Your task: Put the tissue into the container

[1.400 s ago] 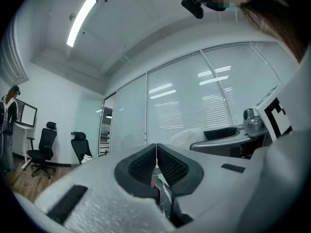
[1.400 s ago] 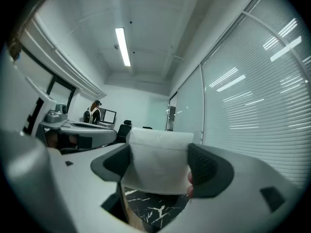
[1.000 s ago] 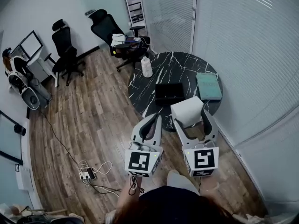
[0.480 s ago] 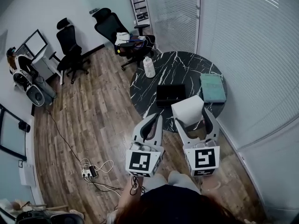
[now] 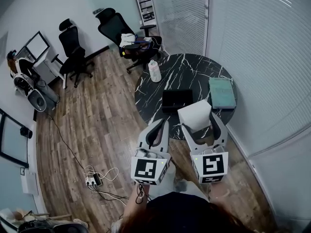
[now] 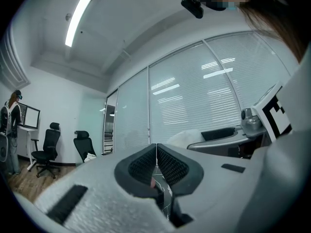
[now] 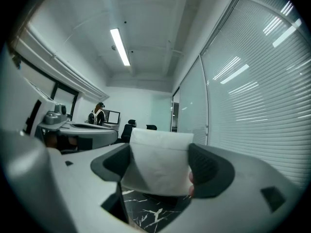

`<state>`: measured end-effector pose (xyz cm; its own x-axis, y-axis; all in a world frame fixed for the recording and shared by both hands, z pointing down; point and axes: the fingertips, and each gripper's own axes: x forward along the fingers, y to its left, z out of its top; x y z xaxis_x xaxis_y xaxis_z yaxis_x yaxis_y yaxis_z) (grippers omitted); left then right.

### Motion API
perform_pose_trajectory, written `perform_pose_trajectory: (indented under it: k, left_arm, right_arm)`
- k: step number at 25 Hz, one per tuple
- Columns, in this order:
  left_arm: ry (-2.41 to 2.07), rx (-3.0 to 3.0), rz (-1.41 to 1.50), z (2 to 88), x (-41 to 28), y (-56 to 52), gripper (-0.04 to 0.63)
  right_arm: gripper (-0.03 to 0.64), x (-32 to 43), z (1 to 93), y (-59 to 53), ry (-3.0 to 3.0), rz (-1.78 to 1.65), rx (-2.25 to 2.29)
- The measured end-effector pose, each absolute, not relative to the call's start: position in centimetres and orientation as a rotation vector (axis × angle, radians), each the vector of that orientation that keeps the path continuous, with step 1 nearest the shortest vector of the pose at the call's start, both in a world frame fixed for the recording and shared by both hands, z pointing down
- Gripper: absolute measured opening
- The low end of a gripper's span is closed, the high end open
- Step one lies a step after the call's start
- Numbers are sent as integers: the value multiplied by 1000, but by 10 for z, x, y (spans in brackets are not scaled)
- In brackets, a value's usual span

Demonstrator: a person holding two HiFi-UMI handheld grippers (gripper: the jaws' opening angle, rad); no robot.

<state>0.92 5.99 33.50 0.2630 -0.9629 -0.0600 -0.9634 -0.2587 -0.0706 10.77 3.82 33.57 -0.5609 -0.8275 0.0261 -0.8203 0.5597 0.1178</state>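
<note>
- The tissue (image 7: 156, 164) is pinched between the jaws of the right tool (image 5: 200, 124) and is seen over the near edge of the round marble worktop (image 5: 194, 69).
- The left tool (image 6: 156, 166) is pressed together, with nothing gripped.
- The black container (image 5: 176, 100) is set on the worktop, just beyond the tissue.

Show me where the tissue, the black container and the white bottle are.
tissue (image 5: 195, 115), head view, middle of the white sheet.
black container (image 5: 176, 108), head view, its near side.
white bottle (image 5: 154, 72), head view, the bottle's body.
</note>
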Motion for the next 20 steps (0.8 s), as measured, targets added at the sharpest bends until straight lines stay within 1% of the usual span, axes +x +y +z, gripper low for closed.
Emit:
perform_pose_trajectory:
  k: [8, 20]
  left_arm:
    - [1809, -2459, 28, 334, 8, 31, 28]
    - [1789, -2487, 21, 336, -23, -11, 28]
  right_arm:
    - [383, 101, 337, 18, -2667, -150, 1431]
    - [383, 76, 345, -21, -2630, -100, 1467]
